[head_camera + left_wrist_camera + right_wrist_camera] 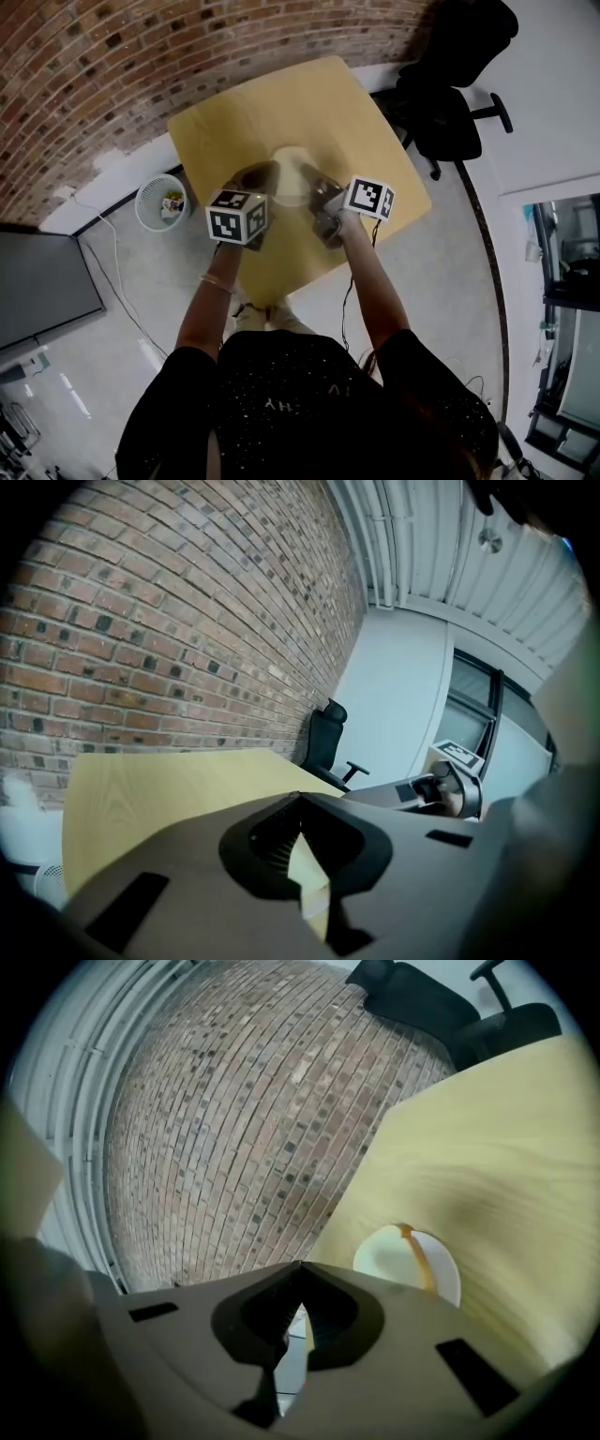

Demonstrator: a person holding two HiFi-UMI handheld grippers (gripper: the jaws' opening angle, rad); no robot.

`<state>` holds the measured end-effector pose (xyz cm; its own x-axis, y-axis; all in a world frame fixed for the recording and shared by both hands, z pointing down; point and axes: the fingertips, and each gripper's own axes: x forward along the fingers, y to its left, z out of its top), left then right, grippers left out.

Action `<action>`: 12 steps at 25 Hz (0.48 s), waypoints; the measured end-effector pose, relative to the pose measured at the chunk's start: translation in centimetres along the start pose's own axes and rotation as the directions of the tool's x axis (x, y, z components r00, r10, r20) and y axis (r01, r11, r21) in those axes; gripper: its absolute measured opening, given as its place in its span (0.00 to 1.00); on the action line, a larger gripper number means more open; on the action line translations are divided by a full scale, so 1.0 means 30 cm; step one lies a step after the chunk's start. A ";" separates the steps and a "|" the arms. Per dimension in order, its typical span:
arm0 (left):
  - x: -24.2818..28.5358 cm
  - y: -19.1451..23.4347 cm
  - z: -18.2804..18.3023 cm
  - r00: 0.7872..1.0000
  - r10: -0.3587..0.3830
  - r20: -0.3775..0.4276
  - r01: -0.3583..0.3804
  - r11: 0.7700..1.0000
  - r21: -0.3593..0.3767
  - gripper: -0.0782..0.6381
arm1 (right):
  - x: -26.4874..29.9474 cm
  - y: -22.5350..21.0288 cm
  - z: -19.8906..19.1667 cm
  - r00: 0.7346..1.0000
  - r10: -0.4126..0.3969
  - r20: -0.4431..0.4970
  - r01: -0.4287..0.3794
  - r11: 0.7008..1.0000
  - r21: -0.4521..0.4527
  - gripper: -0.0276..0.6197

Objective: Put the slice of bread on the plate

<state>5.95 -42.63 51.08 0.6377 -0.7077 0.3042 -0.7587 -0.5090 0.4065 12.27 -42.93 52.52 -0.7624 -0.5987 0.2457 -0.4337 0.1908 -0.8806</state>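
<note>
**Both grippers closed and empty over the plate**

The left gripper (300,799) has its jaws brought together at the tips, with nothing between them; only the wooden table (150,785) shows past them. The right gripper (300,1267) is likewise closed on nothing. In the head view both are held close together, just above the middle of the table. The white plate (382,1258) lies on the table in front of the right gripper. The slice of bread (419,1258) shows there only as an orange-brown crust line across the plate. A black office chair (441,103) stands beside the table, near the brick wall (141,56).
</note>
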 end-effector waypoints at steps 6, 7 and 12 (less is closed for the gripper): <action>-0.024 0.000 -0.006 1.000 0.013 0.001 -0.013 1.000 -0.018 0.12 | 0.000 0.022 -0.022 1.000 0.006 -0.014 -0.006 1.000 -0.019 0.06; -0.028 -0.001 -0.009 1.000 0.014 0.001 -0.014 1.000 -0.019 0.12 | -0.002 0.023 -0.027 1.000 0.006 -0.016 -0.006 1.000 -0.020 0.06; -0.040 -0.014 -0.017 1.000 0.015 0.002 -0.015 1.000 -0.012 0.12 | -0.009 0.026 -0.040 1.000 0.011 -0.014 -0.011 1.000 -0.016 0.06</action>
<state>5.57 -41.32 50.98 0.6263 -0.7159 0.3086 -0.7663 -0.4927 0.4122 11.57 -41.67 52.26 -0.7740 -0.5853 0.2416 -0.4326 0.2101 -0.8767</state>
